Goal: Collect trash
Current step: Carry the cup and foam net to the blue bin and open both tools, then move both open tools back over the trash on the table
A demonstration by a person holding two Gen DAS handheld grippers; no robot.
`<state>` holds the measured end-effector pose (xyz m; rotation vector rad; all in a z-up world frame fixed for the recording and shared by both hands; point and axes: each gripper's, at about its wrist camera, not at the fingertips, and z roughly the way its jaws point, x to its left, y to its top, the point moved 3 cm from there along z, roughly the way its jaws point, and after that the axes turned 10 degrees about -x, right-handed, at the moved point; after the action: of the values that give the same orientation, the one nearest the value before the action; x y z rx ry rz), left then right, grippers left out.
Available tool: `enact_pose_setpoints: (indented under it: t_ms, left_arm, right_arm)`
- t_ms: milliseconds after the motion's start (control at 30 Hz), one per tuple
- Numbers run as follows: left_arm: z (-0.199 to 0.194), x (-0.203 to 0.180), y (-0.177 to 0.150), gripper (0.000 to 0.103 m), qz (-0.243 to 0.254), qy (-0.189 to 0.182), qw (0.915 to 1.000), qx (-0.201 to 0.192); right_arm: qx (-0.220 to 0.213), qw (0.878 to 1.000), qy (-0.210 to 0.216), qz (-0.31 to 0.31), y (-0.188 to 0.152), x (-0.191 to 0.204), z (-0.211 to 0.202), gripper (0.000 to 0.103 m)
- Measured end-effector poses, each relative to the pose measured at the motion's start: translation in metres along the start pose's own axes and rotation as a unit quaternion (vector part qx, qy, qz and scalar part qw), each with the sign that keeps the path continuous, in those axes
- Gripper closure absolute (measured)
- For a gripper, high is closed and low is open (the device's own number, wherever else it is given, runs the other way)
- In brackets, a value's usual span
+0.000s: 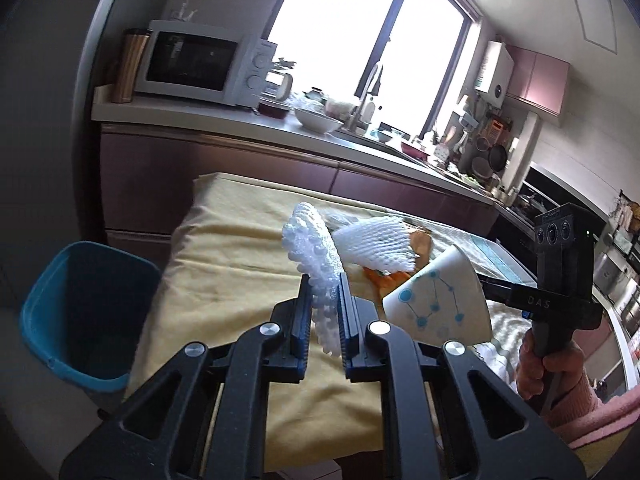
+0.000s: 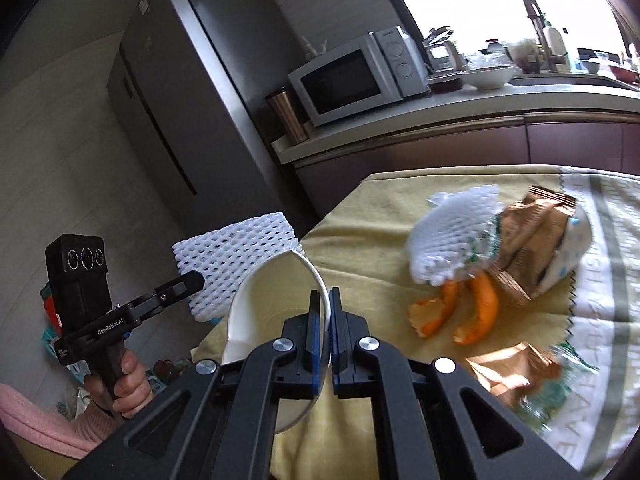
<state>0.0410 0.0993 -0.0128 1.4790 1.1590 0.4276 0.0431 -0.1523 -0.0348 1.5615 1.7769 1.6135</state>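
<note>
My left gripper (image 1: 325, 282) is shut on a white foam net sleeve (image 1: 310, 240), held in the air over the table's left end. In the right wrist view the same sleeve (image 2: 236, 264) hangs past the table edge. My right gripper (image 2: 325, 300) is shut on the rim of a white paper cup (image 2: 272, 300) with blue dots (image 1: 436, 300), tilted on its side above the yellow cloth (image 1: 224, 264). On the table lie a second foam net (image 2: 452, 236), orange peels (image 2: 460, 312) and brown wrappers (image 2: 532, 240). A blue bin (image 1: 80, 312) stands on the floor left of the table.
A kitchen counter (image 1: 240, 120) with a microwave (image 1: 200, 64), bowls and a sink runs behind the table. A tall grey fridge (image 2: 192, 92) stands to the left. A crumpled brown and green wrapper (image 2: 516, 376) lies near the table's front. A hand in a pink sleeve (image 1: 560, 384) holds the right gripper's handle.
</note>
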Motion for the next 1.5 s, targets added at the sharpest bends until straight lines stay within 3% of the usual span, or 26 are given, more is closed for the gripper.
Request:
enact_pose_setpoints:
  t_ms: [300,467,733,967,1067,1167,1300,1400,1500]
  left_arm:
    - [-0.038,0.111,0.016,0.090,-0.043,0.136,0.9895,-0.025]
    - [-0.040,0.166,0.008,0.090,-0.070,0.188,0.9796,-0.012]
    - [-0.017,0.219,-0.014,0.090,-0.089,0.235,0.9676,0.024]
    - [0.009,0.238,-0.034,0.086,-0.100,0.252,0.9607,0.060]
    - [0.023,0.241,-0.039,0.069,-0.103,0.253,0.9593,0.071]
    - [0.029,0.240,-0.040,0.066,-0.103,0.258,0.9578,0.074]
    - [0.024,0.230,-0.032,0.064,-0.099,0.263,0.9585,0.050]
    - [0.011,0.200,-0.019,0.052,-0.073,0.242,0.9673,0.019]
    - [0.006,0.155,-0.009,0.046,-0.035,0.194,0.9804,0.002]
  right_arm:
    - [0.053,0.996,0.072,-0.028,0.012,0.050,0.110,0.100]
    - [0.074,0.994,0.080,-0.021,0.014,0.071,0.165,0.100]
    - [0.127,0.989,0.069,-0.015,0.005,0.097,0.241,0.099]
    - [0.175,0.984,0.039,-0.021,-0.016,0.102,0.283,0.093]
    - [0.183,0.982,0.031,-0.013,-0.019,0.100,0.286,0.087]
    - [0.177,0.984,0.030,-0.013,-0.015,0.099,0.277,0.071]
    - [0.160,0.986,0.046,-0.010,-0.004,0.095,0.255,0.070]
    - [0.140,0.988,0.063,-0.018,0.002,0.094,0.224,0.070]
    - [0.113,0.990,0.071,-0.038,0.012,0.087,0.180,0.067]
